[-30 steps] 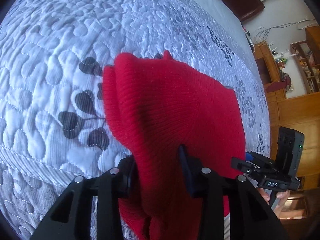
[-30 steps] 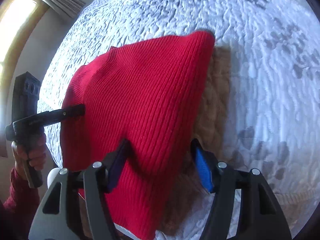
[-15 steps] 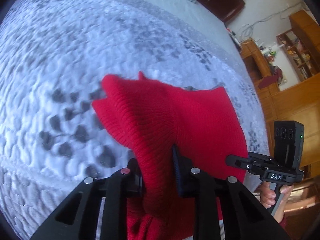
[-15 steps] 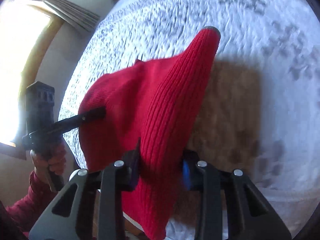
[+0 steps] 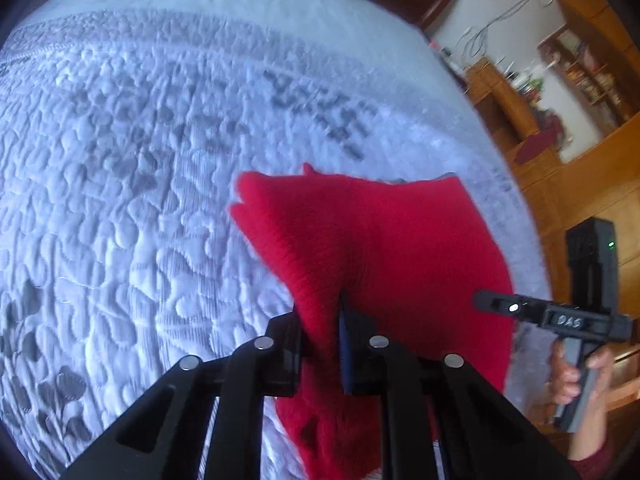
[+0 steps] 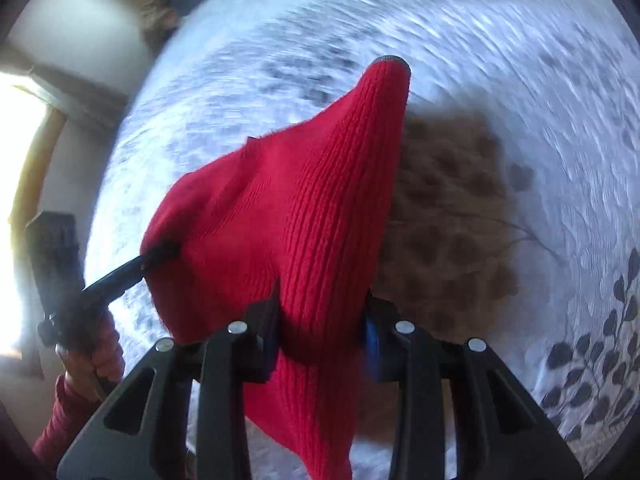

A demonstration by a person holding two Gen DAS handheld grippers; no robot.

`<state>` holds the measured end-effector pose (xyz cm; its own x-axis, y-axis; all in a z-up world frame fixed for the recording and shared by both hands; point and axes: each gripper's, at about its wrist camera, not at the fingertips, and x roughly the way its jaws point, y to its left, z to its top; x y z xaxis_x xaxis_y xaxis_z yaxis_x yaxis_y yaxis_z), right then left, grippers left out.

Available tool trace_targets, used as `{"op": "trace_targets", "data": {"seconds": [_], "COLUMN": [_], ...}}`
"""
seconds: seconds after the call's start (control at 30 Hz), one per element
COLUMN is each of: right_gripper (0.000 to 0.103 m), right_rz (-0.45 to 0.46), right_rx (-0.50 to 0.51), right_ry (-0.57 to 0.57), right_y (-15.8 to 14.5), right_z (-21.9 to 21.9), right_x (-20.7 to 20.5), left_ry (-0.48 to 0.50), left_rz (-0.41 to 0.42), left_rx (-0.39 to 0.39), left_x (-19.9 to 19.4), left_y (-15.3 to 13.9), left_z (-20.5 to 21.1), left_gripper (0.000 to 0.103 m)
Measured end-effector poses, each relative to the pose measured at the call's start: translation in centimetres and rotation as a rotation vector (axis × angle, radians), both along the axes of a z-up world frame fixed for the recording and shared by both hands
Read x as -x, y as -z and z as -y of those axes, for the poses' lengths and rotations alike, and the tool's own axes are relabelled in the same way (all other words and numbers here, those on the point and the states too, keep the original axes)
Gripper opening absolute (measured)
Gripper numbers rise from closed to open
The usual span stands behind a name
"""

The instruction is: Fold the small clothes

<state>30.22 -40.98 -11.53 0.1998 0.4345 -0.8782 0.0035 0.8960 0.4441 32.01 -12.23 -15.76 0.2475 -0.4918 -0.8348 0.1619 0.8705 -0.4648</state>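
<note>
A red ribbed knit garment (image 5: 372, 236) hangs lifted above a white quilted bed (image 5: 132, 184). My left gripper (image 5: 320, 320) is shut on one edge of it. My right gripper (image 6: 322, 312) is shut on the opposite edge of the garment (image 6: 296, 216). The cloth stretches between the two grippers, and its far corner points up and away. The right gripper also shows in the left wrist view (image 5: 496, 304), and the left gripper in the right wrist view (image 6: 160, 252). The garment's lower part hangs below both jaws, partly hidden.
The garment casts a brown shadow (image 6: 448, 216) on the quilt. The quilt has a grey leaf print (image 6: 600, 344) near the front edge. Wooden cabinets and shelves (image 5: 560, 128) stand beyond the bed on the right. A bright window (image 6: 20, 208) is at the left.
Both grippers closed from wide open onto the garment's edges and lifted it off the bed. The cloth now hangs stretched in the air between them.
</note>
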Motion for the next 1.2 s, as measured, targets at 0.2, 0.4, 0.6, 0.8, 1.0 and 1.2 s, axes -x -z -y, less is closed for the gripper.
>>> {"op": "trace_targets", "data": {"seconds": [0.2, 0.4, 0.6, 0.8, 1.0, 1.2], "right_gripper": [0.041, 0.057, 0.057, 0.051, 0.014, 0.013], "right_rz": [-0.022, 0.013, 0.017, -0.036, -0.035, 0.016], "right_rx": [-0.039, -0.034, -0.018, 0.014, 0.022, -0.040], "right_ry": [0.026, 0.061, -0.006, -0.028, -0.018, 0.010], "right_y": [4.0, 2.5, 1.4, 2.6, 2.4, -0.1], "right_z": [1.0, 2.3, 2.3, 0.5, -0.6, 1.3], "right_x": [0.9, 3.0, 8.4, 11.7, 11.9, 13.6], "left_ry": [0.028, 0.034, 0.025, 0.020, 0.031, 0.055], "left_rz": [-0.008, -0.019, -0.108, -0.114, -0.114, -0.084], "left_rx": [-0.093, -0.129, -0.045, -0.037, -0.055, -0.039], "left_x": [-0.3, 0.1, 5.1, 9.2, 9.9, 11.8], "left_y": [2.5, 1.8, 1.8, 2.7, 2.2, 0.5], "left_z": [1.2, 1.6, -0.1, 1.0, 2.1, 2.0], "left_gripper": [0.015, 0.042, 0.059, 0.060, 0.020, 0.017]}}
